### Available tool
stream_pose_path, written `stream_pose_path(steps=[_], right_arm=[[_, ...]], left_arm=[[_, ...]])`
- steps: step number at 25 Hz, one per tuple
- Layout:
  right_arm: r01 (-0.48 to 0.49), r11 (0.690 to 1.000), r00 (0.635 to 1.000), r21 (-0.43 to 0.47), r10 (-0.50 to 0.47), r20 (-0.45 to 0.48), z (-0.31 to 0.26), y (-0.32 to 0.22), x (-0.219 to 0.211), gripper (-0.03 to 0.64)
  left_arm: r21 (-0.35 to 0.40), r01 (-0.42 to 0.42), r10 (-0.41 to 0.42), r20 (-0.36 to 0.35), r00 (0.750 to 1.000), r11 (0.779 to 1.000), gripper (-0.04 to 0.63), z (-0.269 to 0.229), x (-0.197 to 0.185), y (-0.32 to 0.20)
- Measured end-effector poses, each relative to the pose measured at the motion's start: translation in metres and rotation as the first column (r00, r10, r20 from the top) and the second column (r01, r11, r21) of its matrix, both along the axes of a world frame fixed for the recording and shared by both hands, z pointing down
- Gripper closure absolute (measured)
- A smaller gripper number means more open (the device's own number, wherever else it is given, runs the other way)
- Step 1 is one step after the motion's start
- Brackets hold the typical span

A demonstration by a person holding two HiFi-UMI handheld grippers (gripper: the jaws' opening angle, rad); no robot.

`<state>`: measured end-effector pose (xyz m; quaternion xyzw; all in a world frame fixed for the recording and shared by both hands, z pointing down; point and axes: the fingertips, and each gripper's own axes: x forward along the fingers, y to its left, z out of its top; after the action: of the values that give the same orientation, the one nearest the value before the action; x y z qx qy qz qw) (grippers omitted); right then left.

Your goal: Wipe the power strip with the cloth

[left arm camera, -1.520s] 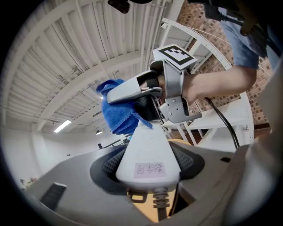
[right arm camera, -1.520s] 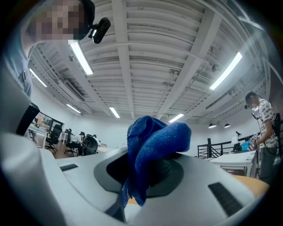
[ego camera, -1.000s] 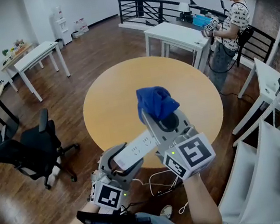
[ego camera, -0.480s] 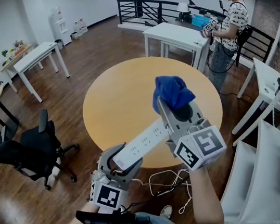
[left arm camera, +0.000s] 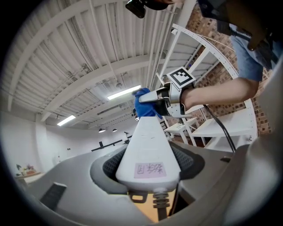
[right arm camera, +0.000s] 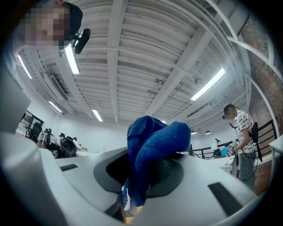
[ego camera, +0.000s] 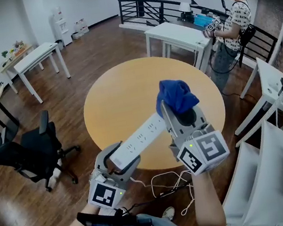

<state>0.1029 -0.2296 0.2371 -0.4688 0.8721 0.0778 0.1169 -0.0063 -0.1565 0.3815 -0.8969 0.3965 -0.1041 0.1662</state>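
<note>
My left gripper (ego camera: 118, 161) is shut on the near end of a long white power strip (ego camera: 139, 138), which slants up and to the right above the round wooden table (ego camera: 122, 94). In the left gripper view the power strip (left arm camera: 148, 143) runs away between the jaws, with a label on its near end. My right gripper (ego camera: 180, 113) is shut on a bunched blue cloth (ego camera: 176, 94) right at the strip's far end. From the left gripper view the cloth (left arm camera: 143, 104) shows at that far tip. The cloth (right arm camera: 152, 148) fills the right gripper view between the jaws.
A person (ego camera: 231, 21) stands by a white table (ego camera: 180, 35) at the back right. A black office chair (ego camera: 33, 151) is at the left, white shelving (ego camera: 277, 163) at the right. Cables (ego camera: 166, 183) lie on the wooden floor below my hands.
The right gripper has carried the cloth to the right along the strip, from its middle to its far end. The left gripper still holds the strip, which has rolled a little.
</note>
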Motion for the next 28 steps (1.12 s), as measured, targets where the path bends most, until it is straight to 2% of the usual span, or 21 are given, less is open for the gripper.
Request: stream_pose_path(steps=[16,28], right_arm=[[-0.005,1.000,1.000,-0.008,0.005,0.029,0.008,0.011,0.004,0.541],[0.053,0.998,0.998,-0.037,-0.051,0.035,0.037,0.038,-0.020,0.541]], left_arm=[[-0.039,0.046,-0.049,-0.086,0.995,0.998,0.301,-0.007,-0.018,-0.014],[-0.057,0.069,-0.075,-0.103,0.992,0.996,0.301,-0.007,-0.022,-0.018]])
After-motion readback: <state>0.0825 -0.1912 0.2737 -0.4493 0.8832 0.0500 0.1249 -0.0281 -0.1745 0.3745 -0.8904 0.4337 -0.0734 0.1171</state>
